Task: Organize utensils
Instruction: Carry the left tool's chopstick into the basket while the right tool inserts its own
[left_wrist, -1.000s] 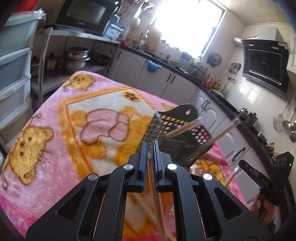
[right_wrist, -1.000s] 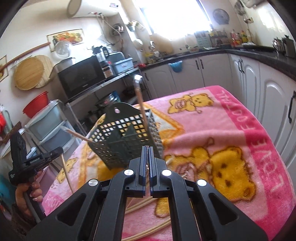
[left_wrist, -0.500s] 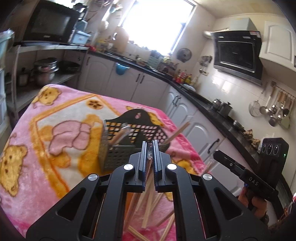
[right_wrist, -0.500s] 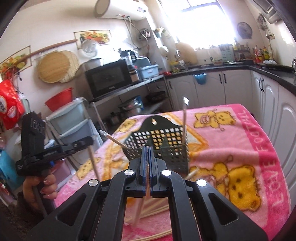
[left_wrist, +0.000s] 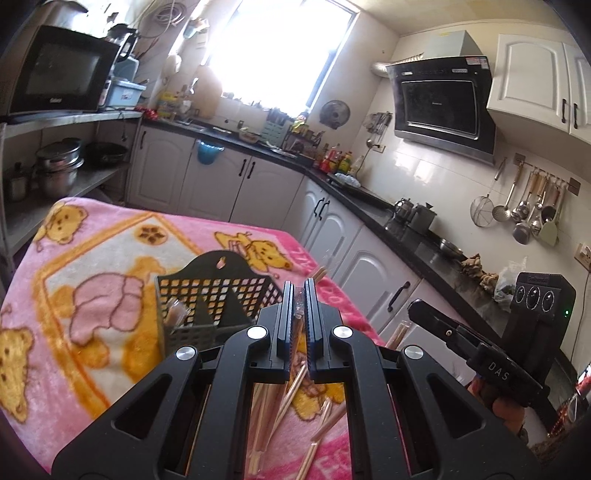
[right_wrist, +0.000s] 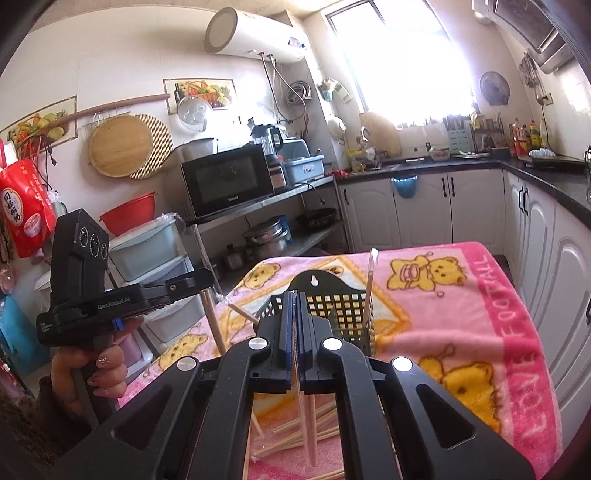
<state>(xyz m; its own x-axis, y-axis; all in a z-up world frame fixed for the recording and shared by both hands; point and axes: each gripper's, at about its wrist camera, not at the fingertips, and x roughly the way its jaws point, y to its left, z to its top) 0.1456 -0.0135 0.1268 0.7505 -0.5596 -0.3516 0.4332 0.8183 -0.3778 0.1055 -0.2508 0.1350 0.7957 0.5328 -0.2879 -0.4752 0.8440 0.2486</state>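
Note:
A dark perforated utensil basket (left_wrist: 218, 302) stands on the pink blanket (left_wrist: 92, 295); it also shows in the right wrist view (right_wrist: 332, 306), with a chopstick (right_wrist: 369, 284) upright in it. My left gripper (left_wrist: 299, 295) is shut on a wrapped chopstick, above and just right of the basket. My right gripper (right_wrist: 294, 306) is shut on a wrapped chopstick (right_wrist: 306, 417) that hangs down below the jaws. Several loose chopsticks (left_wrist: 288, 398) lie on the blanket under both grippers.
The other hand-held gripper (left_wrist: 491, 354) is at the right in the left view and at the left (right_wrist: 110, 295) in the right view. Cabinets (left_wrist: 354, 258) run behind the table. Stacked plastic drawers (right_wrist: 155, 258) stand at the left.
Both grippers have risen and tilted up over the basket, each keeping its chopstick. The basket now sits lower in both views.

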